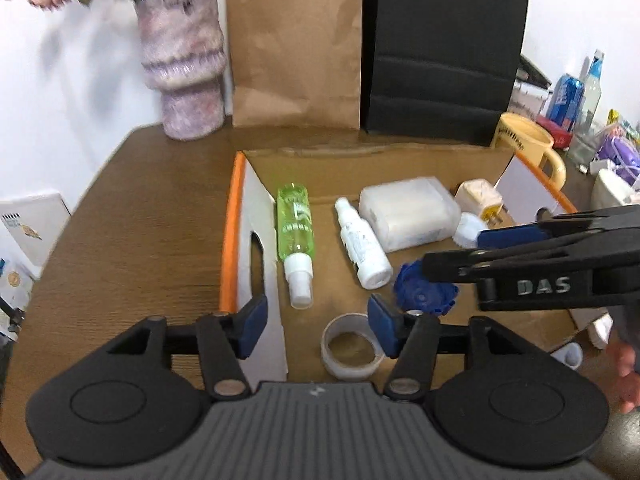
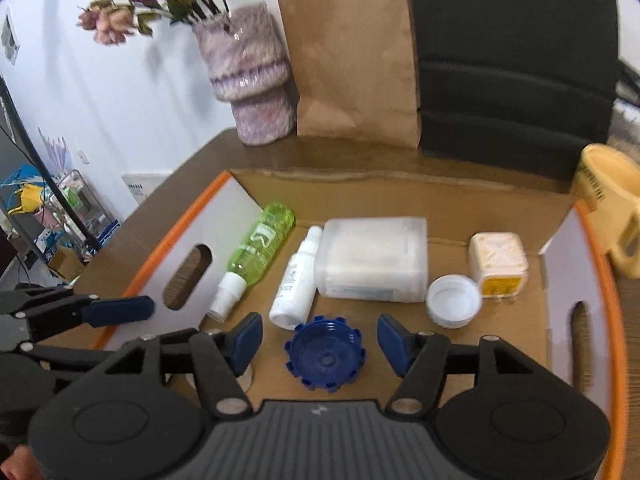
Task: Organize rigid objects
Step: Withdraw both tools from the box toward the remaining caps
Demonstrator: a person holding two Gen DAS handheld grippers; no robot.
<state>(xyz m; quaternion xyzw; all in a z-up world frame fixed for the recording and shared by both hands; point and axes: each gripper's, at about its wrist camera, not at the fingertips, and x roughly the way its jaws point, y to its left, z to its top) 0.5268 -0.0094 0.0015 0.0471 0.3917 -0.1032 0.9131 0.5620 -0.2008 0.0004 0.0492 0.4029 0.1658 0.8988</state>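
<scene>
A shallow cardboard box (image 1: 360, 168) (image 2: 400, 196) with orange-edged white flaps lies on the wooden table. In it lie a green spray bottle (image 1: 295, 236) (image 2: 256, 250), a white bottle (image 1: 362, 248) (image 2: 296, 280), a clear plastic case (image 1: 408, 212) (image 2: 372, 258), a cream plug cube (image 1: 480, 198) (image 2: 498, 262), a white lid (image 2: 454, 300), a blue ridged cap (image 1: 420, 288) (image 2: 325, 354) and a tape ring (image 1: 350, 346). My left gripper (image 1: 317, 328) is open above the tape ring. My right gripper (image 2: 319, 340) is open, with the blue cap between its fingers.
A fuzzy pink vase (image 1: 182, 60) (image 2: 250, 76), a brown paper bag (image 1: 296, 44) (image 2: 352, 52) and a black bag (image 1: 444, 48) (image 2: 516, 60) stand behind the box. A yellow mug (image 1: 528, 140) (image 2: 612, 204) stands at its right. Bottles and clutter (image 1: 580, 92) fill the far right.
</scene>
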